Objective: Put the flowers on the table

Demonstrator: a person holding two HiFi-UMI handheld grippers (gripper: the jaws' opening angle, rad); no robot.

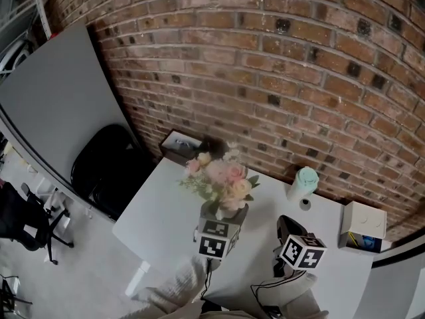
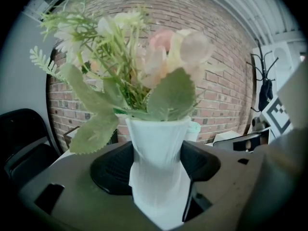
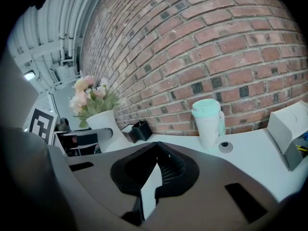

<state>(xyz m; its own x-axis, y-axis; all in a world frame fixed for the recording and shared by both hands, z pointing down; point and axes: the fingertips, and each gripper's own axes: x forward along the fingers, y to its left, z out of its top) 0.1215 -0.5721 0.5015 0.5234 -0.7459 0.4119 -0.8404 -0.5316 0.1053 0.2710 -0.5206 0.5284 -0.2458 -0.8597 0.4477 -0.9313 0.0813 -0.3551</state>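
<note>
You are gripping the white vase point(image 2: 159, 143) of flowers point(image 1: 221, 179) in the left gripper point(image 1: 222, 219) fingers, over the table point(image 1: 163, 214) middle. The right gripper point(image 1: 287, 228) fingers are sitting closed and empty. Releasing before the base sits flat could topple the top-heavy bouquet; no writing is showing legibly.
</note>
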